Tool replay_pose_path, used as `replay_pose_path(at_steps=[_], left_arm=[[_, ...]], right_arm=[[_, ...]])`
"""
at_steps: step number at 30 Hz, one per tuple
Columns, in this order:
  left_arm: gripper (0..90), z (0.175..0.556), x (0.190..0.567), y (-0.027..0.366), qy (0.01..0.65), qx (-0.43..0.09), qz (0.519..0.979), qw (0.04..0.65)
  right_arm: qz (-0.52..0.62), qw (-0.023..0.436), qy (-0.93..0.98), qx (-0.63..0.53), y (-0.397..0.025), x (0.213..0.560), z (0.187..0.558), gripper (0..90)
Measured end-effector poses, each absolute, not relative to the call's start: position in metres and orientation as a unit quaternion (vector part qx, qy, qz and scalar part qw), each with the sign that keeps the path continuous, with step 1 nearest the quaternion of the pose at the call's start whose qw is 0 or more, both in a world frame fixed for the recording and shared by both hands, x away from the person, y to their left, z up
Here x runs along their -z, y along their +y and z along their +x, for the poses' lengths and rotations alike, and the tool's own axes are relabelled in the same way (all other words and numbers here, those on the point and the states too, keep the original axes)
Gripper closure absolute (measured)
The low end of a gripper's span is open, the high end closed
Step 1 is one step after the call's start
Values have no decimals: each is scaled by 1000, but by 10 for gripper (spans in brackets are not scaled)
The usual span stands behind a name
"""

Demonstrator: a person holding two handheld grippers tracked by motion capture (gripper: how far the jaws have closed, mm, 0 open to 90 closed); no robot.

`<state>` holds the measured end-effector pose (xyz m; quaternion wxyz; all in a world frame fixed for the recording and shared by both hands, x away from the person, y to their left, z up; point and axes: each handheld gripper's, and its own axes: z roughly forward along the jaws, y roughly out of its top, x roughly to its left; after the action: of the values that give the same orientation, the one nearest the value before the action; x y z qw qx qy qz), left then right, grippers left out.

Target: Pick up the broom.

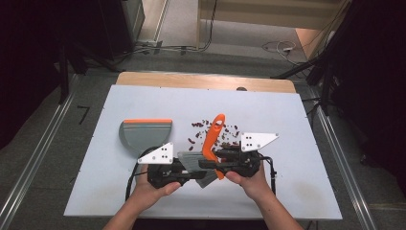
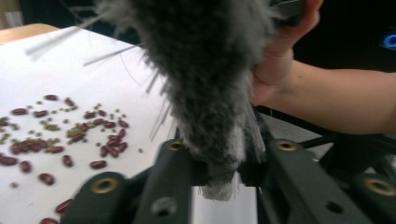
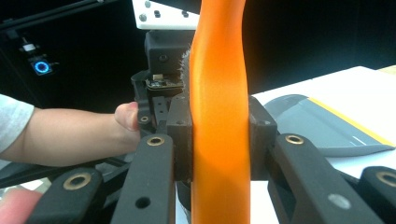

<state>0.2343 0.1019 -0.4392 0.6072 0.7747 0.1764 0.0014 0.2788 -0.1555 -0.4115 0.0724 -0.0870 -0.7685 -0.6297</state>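
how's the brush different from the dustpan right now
The brush is held up off the table, while the dustpan lies flat on it, untouched. The right gripper is shut on the brush's orange handle and the left gripper on its grey bristles; no jaws hold the dustpan. The brush is long and narrow, the dustpan broad and scoop-shaped. Both are grey and orange, and both sit close to the spilled beans.

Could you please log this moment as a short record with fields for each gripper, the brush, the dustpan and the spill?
right gripper: shut on brush handle
left gripper: jaws around the bristles
brush: orange handle, grey bristles, held above the table
dustpan: grey with orange edge, flat on the white table, ungripped
beans: red and small green, scattered loose
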Motion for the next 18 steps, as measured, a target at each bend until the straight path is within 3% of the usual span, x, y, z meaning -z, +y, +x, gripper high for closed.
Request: replay_pose_path(at_steps=[1, 2, 3, 4, 5, 7, 10, 18], left_arm=[[729, 234, 440, 103, 181, -6, 774, 606], [629, 234, 440, 104, 187, -11, 774, 605], [629, 233, 440, 106, 195, -17, 771, 606], [506, 234, 441, 109, 202, -22, 768, 607], [448, 234, 441, 111, 212, -29, 765, 607], [395, 234, 441, 115, 228, -39, 762, 606], [229, 234, 442, 120, 245, -58, 761, 597], [30, 234, 442, 134, 279, -81, 753, 591]], right_arm=[[-87, 72, -769, 630, -155, 412, 279, 685], [-90, 69, -767, 631, -157, 410, 279, 685], [-90, 69, -767, 631, -157, 410, 279, 685], [-97, 61, -766, 633, -160, 409, 280, 685], [-100, 56, -766, 633, -162, 408, 280, 685], [-105, 52, -765, 633, -163, 408, 281, 686], [-125, 31, -767, 628, -168, 407, 284, 685], [-170, -9, -772, 613, -178, 408, 289, 685]])
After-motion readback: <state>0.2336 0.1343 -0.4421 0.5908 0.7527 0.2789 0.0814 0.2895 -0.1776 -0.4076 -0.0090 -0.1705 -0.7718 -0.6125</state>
